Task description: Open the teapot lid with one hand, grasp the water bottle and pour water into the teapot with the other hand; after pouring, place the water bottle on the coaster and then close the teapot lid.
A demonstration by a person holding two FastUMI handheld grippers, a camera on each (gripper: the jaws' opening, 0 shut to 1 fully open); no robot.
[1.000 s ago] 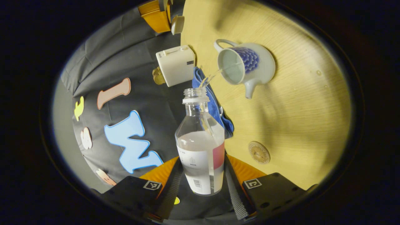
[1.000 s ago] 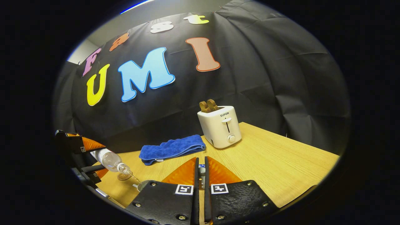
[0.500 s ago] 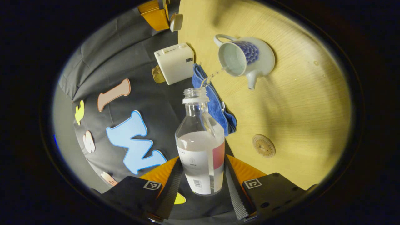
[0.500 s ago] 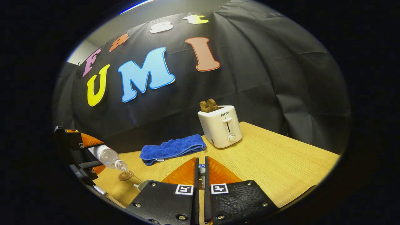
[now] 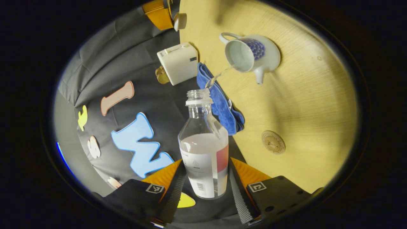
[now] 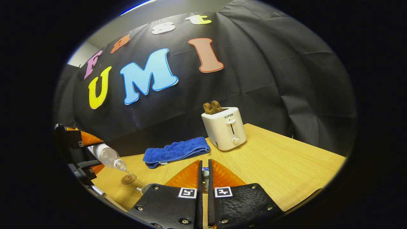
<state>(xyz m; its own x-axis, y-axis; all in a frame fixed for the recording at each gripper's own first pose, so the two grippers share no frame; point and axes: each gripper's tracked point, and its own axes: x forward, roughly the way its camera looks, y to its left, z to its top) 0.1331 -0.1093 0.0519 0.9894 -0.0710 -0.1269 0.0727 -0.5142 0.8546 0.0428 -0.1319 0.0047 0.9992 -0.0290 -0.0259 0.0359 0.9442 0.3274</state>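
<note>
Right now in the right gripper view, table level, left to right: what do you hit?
Bottle in the left gripper → coaster → blue towel → toaster.

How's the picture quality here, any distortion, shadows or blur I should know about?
Left gripper view: fisheye bends the table edge; soft shadows cross the wood; water bottle sharp, the stream into the teapot faint. Right gripper view: even light, toaster crisp, wall curved, left edge dim.

dim warm light | soft shadows on table [image 5: 302, 105] | fisheye edge warp
</note>
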